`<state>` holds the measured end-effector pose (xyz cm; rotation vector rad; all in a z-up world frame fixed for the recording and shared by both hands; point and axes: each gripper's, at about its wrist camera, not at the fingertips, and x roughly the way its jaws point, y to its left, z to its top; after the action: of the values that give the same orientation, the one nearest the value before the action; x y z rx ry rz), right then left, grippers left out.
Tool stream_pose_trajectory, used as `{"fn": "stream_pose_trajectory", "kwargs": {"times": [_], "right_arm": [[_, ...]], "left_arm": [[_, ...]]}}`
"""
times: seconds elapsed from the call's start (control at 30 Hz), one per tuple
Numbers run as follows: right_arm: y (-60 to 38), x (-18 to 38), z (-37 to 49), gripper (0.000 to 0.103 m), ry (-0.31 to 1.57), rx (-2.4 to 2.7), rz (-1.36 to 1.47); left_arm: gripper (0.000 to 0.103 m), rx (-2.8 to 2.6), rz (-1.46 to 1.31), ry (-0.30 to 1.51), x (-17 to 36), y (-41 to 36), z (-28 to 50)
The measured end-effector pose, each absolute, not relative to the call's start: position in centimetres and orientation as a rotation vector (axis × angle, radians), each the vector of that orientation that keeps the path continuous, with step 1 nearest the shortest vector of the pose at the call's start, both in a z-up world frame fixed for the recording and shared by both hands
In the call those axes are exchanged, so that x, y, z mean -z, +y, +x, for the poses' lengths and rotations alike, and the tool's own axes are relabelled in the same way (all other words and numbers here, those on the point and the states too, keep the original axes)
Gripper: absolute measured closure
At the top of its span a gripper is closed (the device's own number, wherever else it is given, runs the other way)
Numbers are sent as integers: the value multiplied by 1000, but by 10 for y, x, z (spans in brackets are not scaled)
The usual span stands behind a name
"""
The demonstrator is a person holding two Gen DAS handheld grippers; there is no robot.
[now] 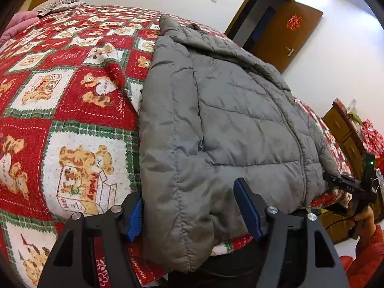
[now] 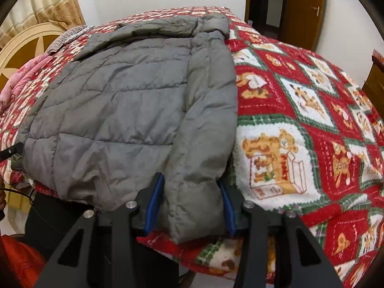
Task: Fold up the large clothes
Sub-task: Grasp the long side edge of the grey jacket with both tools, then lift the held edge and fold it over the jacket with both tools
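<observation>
- Jacket [image 1: 240,124]: grey, quilted, zipped, lying flat along the near edge of the bed [image 1: 72,91]; sleeves folded alongside the body.
- Left gripper [image 1: 189,212]: jaws half-wide, astride one sleeve cuff; whether the pads press, I cannot tell.
- Right gripper [image 2: 190,206]: jaws narrow, pinching the other cuff.
- Step, as judged: taking both sleeves. Next: lift and lay them across the chest.

Left wrist view: the right gripper [image 1: 345,187] sits at the right edge, jaws unresolved. Right wrist view: the jacket [image 2: 124,110] covers the blanket [image 2: 300,110] beneath; the left gripper [image 2: 10,152] is cropped at the left edge.
</observation>
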<state>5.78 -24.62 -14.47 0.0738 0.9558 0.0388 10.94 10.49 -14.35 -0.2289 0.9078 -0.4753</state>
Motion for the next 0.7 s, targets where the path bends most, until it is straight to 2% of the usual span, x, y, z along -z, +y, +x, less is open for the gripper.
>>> {"fn": "stream_pose_trajectory", "kwargs": {"times": [0.03, 0.07, 0.13, 0.3, 0.53, 0.7], "right_arm": [[-247, 145, 58, 77, 958, -53, 89], [-248, 144, 58, 81, 959, -62, 107], [-254, 142, 55, 86, 952, -75, 159], [-261, 122, 34, 90, 891, -134, 258], [-276, 60, -16, 90, 755, -215, 349], [-291, 19, -44, 90, 632, -221, 424]], "left_arm": [[61, 470, -217, 904, 143, 104, 109], [72, 466, -206, 910, 143, 104, 109], [83, 486, -244, 937, 144, 108, 110], [89, 565, -303, 864, 121, 115, 96], [90, 797, -384, 611, 51, 134, 50], [90, 853, -433, 507, 23, 150, 34]]}}
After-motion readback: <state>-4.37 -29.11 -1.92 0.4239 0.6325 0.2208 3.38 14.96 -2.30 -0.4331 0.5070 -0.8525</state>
